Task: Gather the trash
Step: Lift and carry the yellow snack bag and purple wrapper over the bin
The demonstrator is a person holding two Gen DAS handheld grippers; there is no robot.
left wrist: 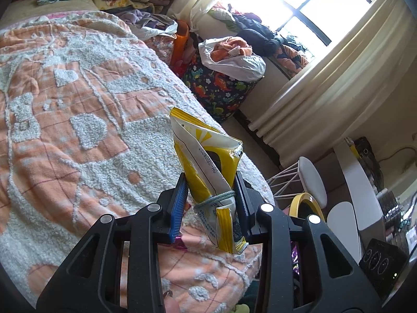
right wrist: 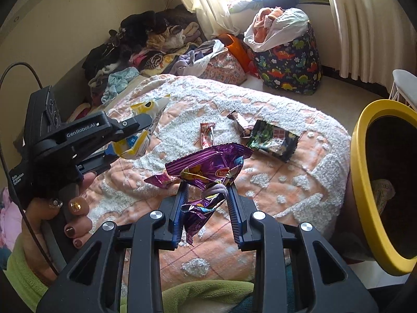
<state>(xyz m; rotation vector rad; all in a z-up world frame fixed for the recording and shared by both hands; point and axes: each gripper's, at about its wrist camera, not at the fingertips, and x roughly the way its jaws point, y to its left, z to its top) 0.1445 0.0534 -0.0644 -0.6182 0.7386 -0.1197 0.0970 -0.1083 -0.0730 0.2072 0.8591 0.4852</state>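
My left gripper (left wrist: 211, 182) is shut on a yellow and white snack wrapper (left wrist: 208, 156) and holds it above the bed; it also shows in the right wrist view (right wrist: 142, 130). My right gripper (right wrist: 206, 190) is shut on a crumpled purple wrapper (right wrist: 208, 167), lifted over the bed. On the orange and white blanket (right wrist: 273, 187) lie a red wrapper (right wrist: 207, 135), a brown wrapper (right wrist: 241, 124) and a dark green packet (right wrist: 273, 140). A yellow-rimmed bin (right wrist: 365, 182) stands at the right, beside the bed.
Piles of clothes (right wrist: 146, 49) lie at the bed's far end. A dinosaur-print bag (right wrist: 289, 65) topped by a white plastic bag stands by the curtained window. A white stool (left wrist: 312, 182) and a desk (left wrist: 365, 195) stand to the right.
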